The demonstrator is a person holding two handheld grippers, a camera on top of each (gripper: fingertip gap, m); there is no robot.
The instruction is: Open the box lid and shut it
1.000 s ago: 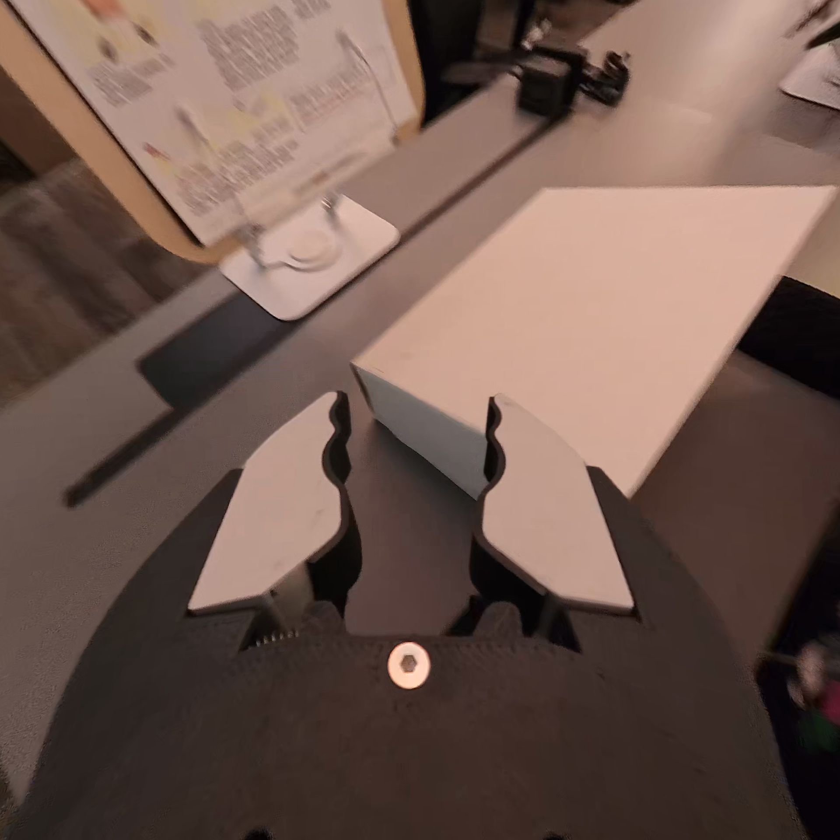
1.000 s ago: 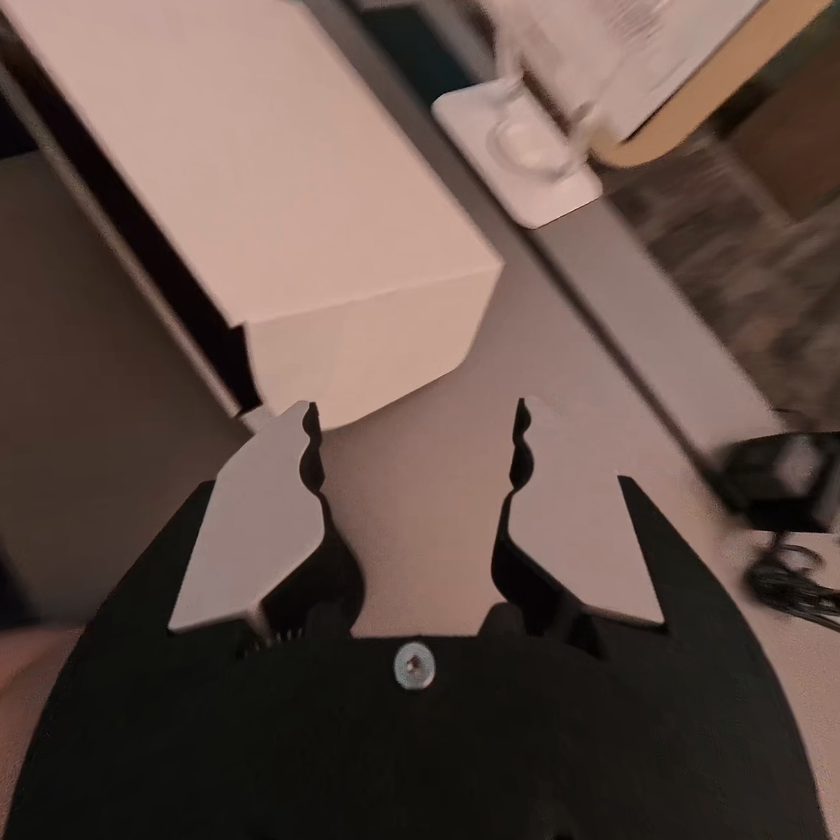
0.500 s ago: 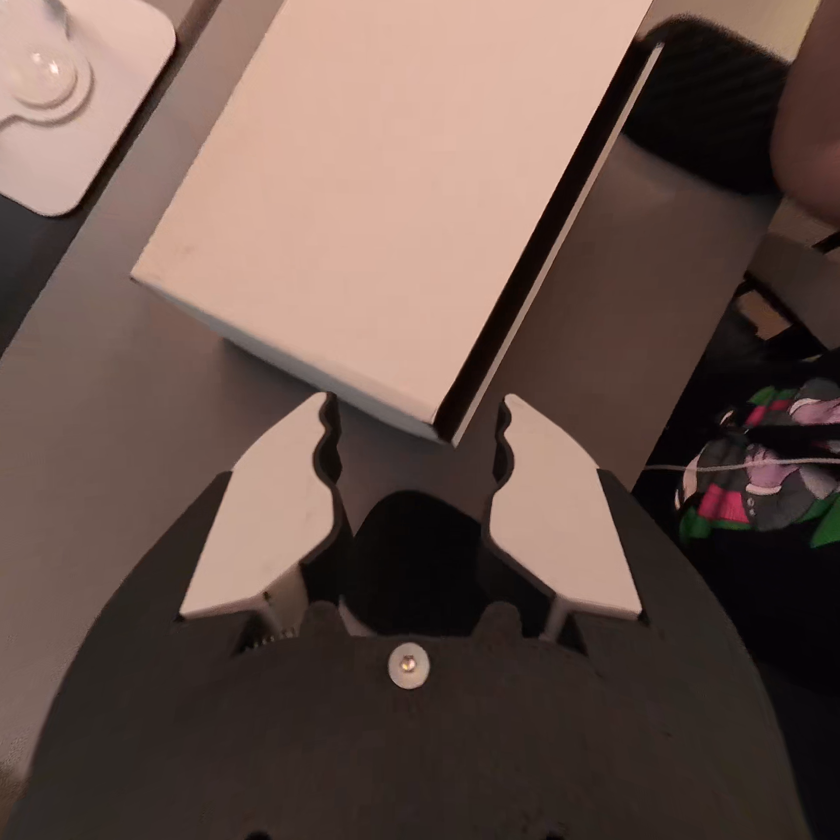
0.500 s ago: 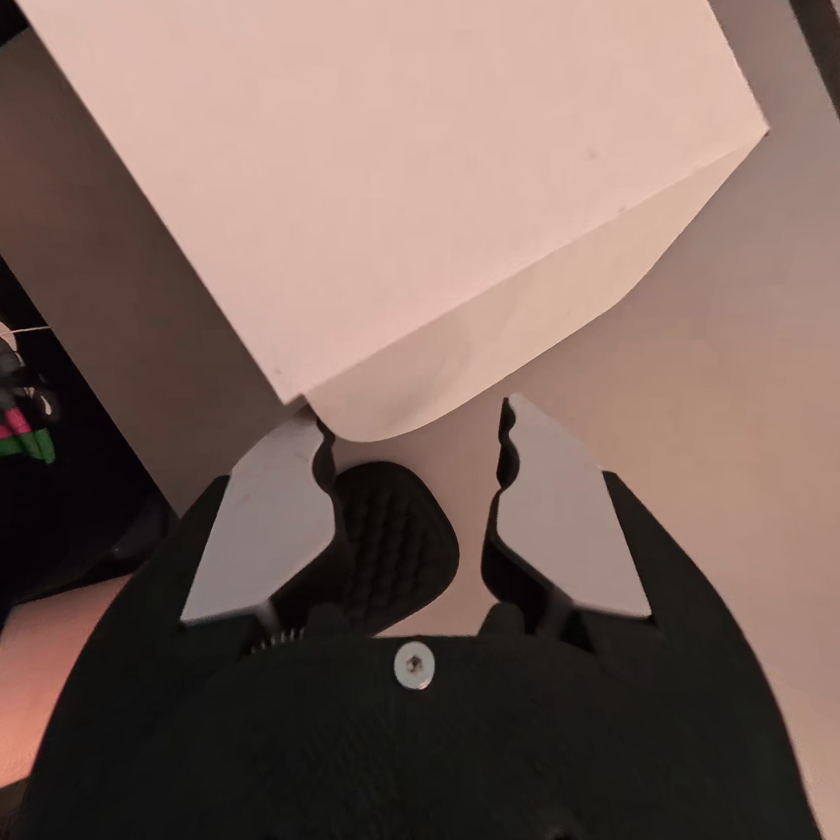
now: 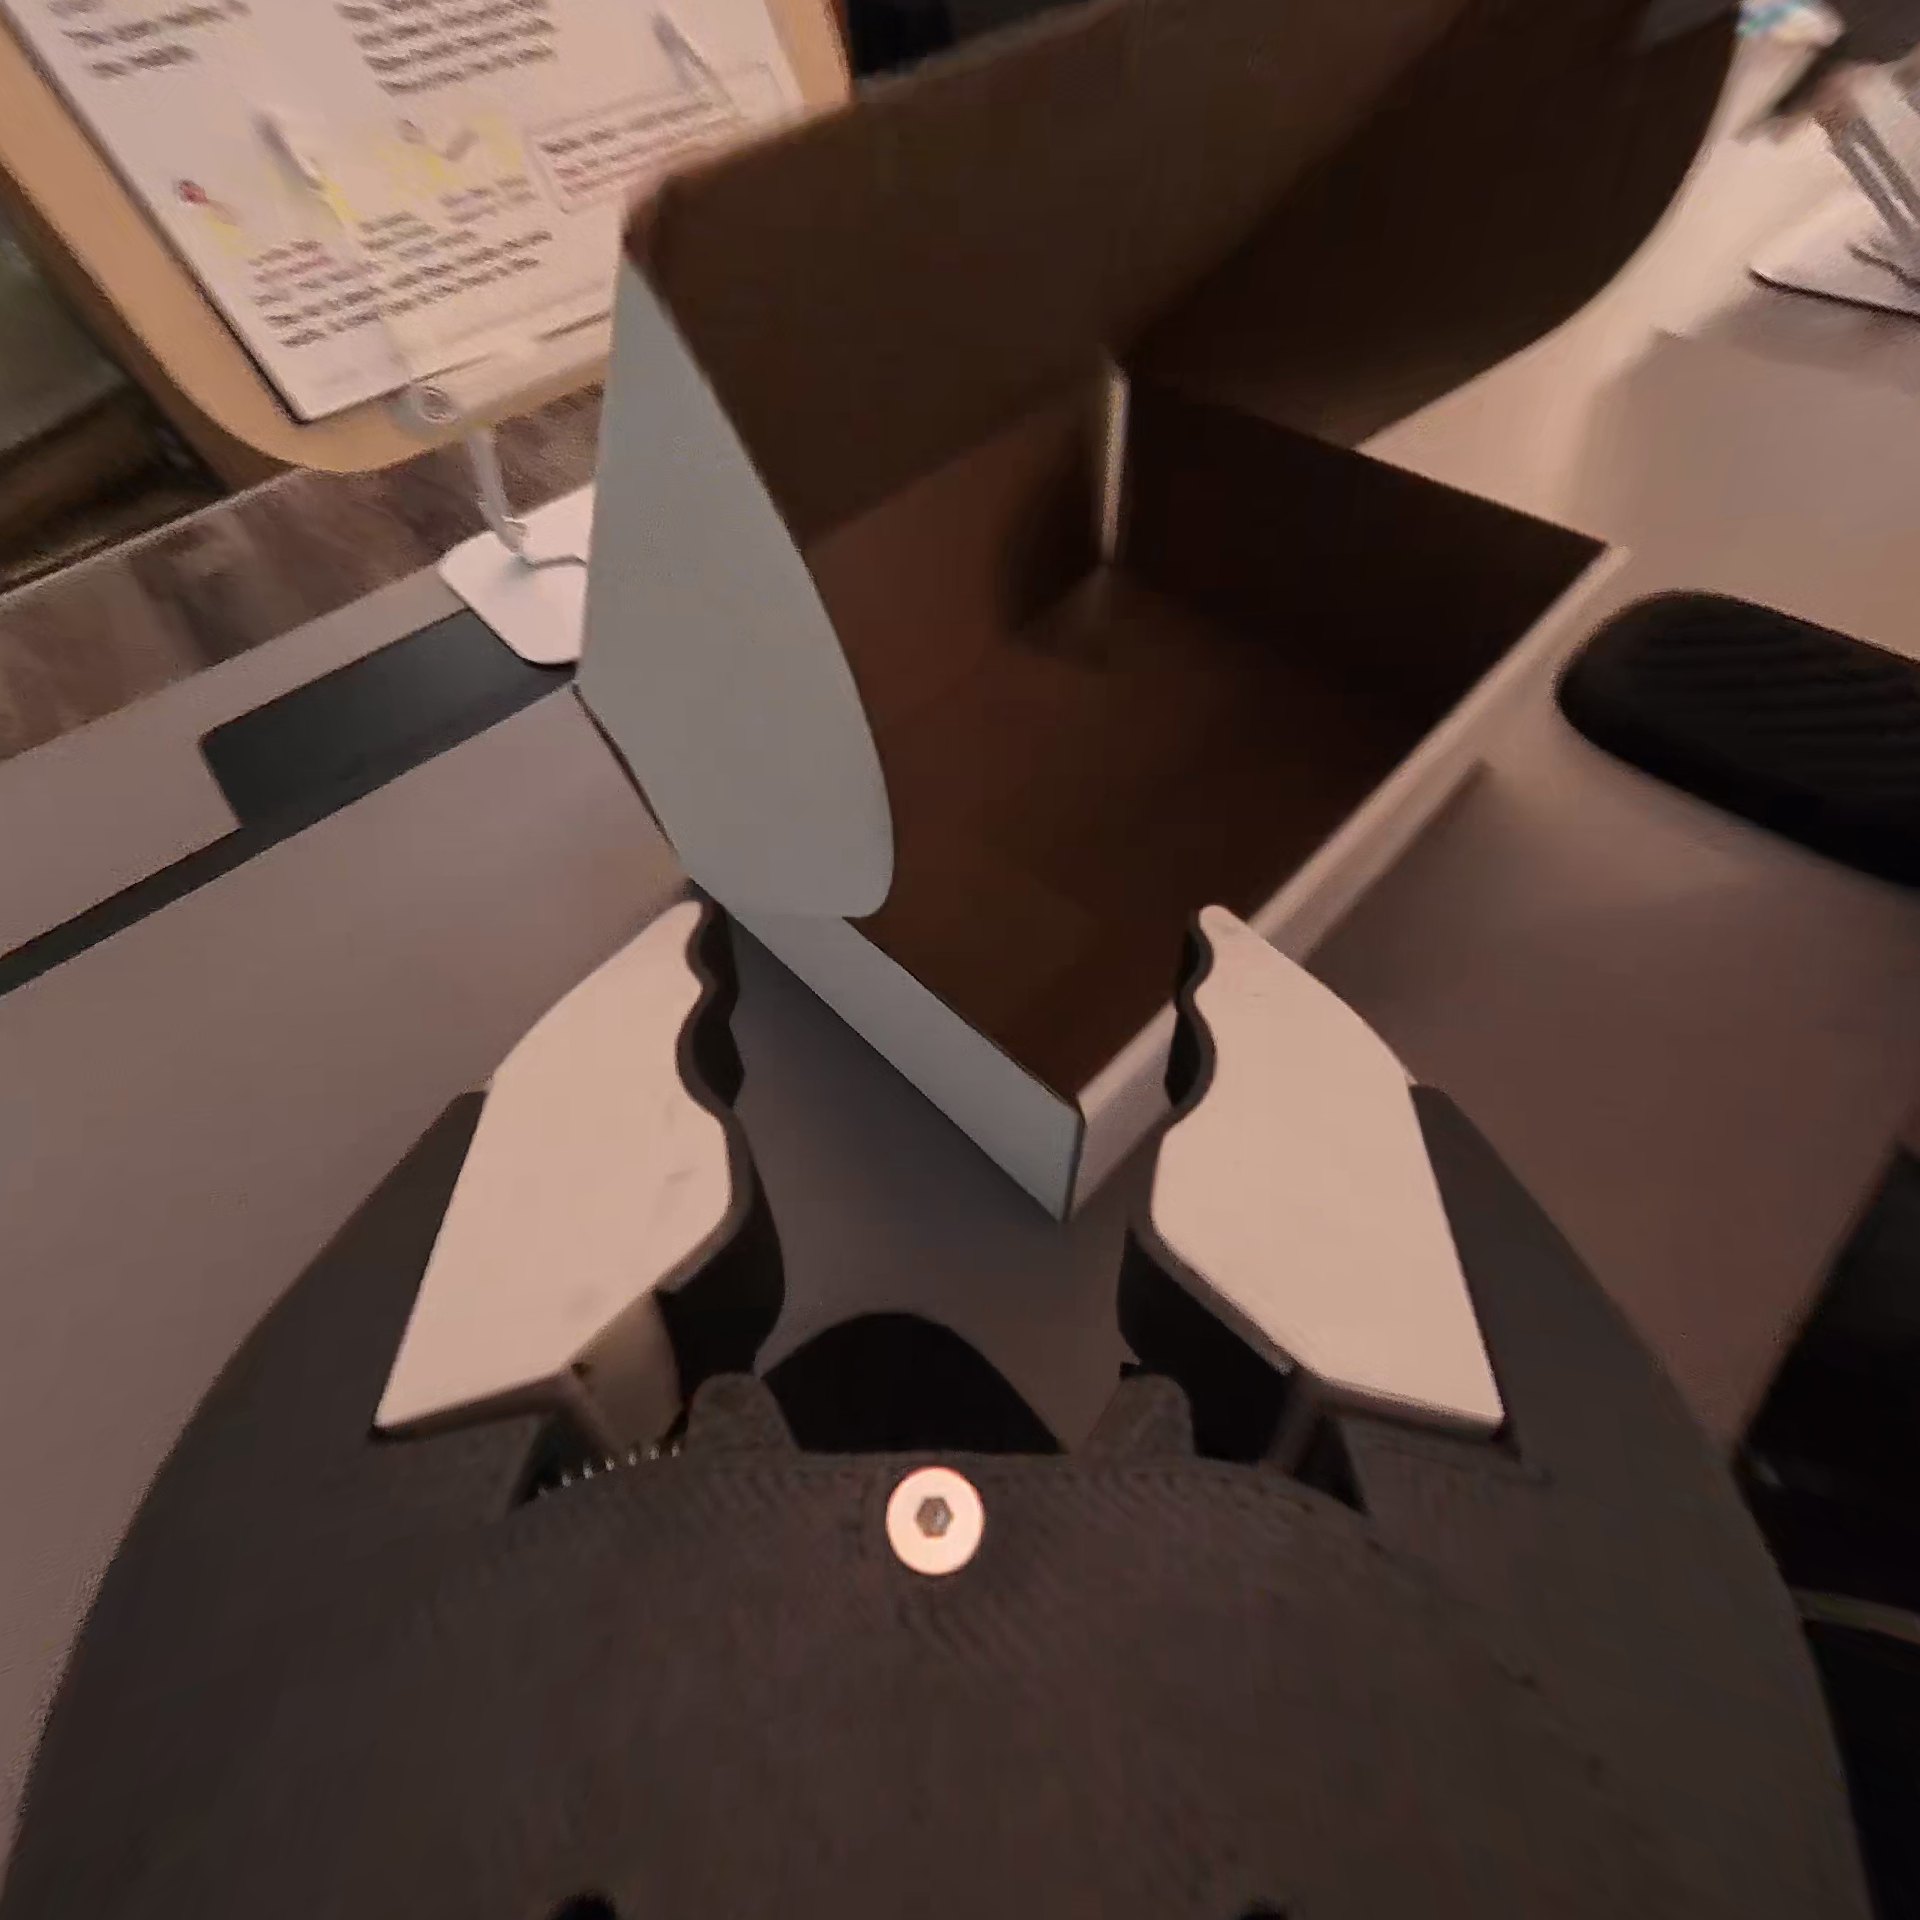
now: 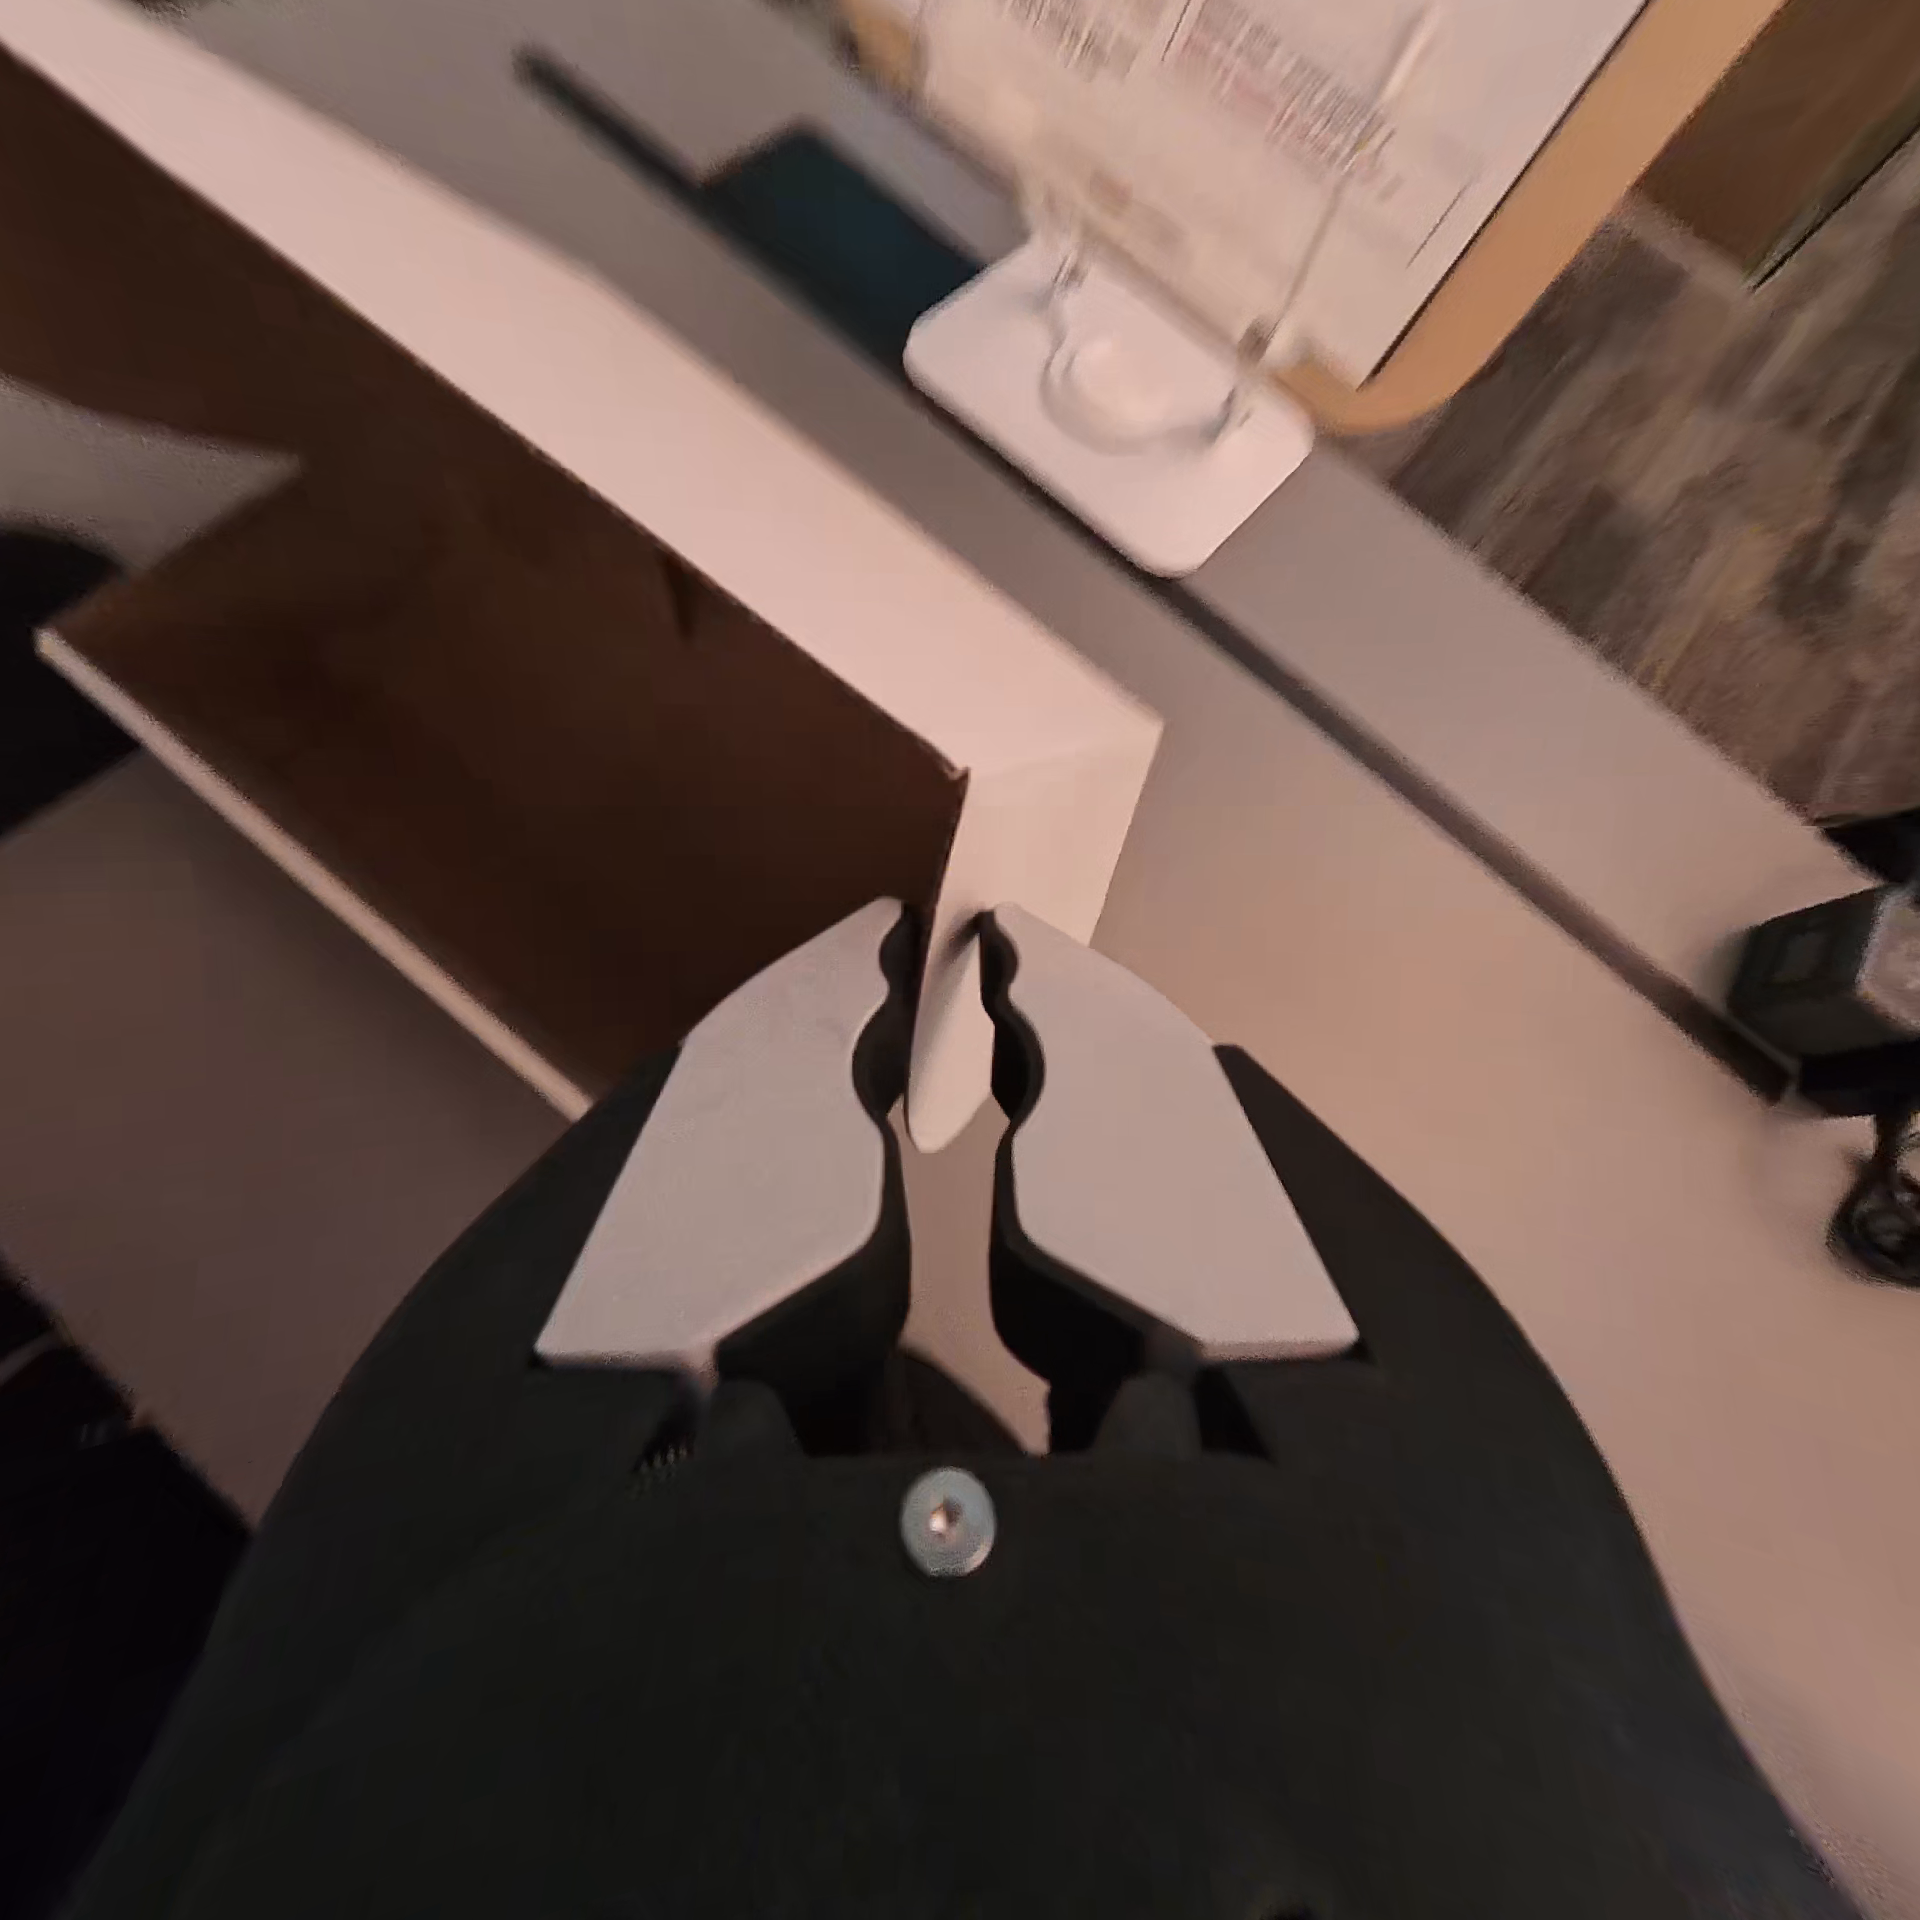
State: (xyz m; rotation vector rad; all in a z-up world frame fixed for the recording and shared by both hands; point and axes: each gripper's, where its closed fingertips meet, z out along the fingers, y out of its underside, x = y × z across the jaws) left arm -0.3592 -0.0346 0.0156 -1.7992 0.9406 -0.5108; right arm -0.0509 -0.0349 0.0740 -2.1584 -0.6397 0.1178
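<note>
1. Left wrist view: the left gripper [image 5: 956, 966] has its fingers [image 5: 592, 1164] spread wide and holds nothing. A near corner of the white box [image 5: 935, 1049] sits between the fingertips, though no contact shows.
2. The box stands on the grey tabletop [image 5: 260, 1039] with its brown inside exposed. Its lid [image 5: 1039, 260] is raised, and a rounded white side flap [image 5: 727, 644] hangs down from it on the left.
3. Behind the box a printed sheet [image 5: 364, 156] stands on a white stand [image 5: 520, 592]. A dark rounded object [image 5: 1745, 727], too blurred to identify, lies to the right.
4. Right wrist view: the right gripper [image 6: 948, 925] has its fingers [image 6: 748, 1143] nearly together, pinching a rounded white flap [image 6: 943, 1049].
5. The flap belongs to the open box [image 6: 1039, 810] just ahead on the tabletop [image 6: 1351, 987]; the white stand [image 6: 1122, 447] sits beyond it.
</note>
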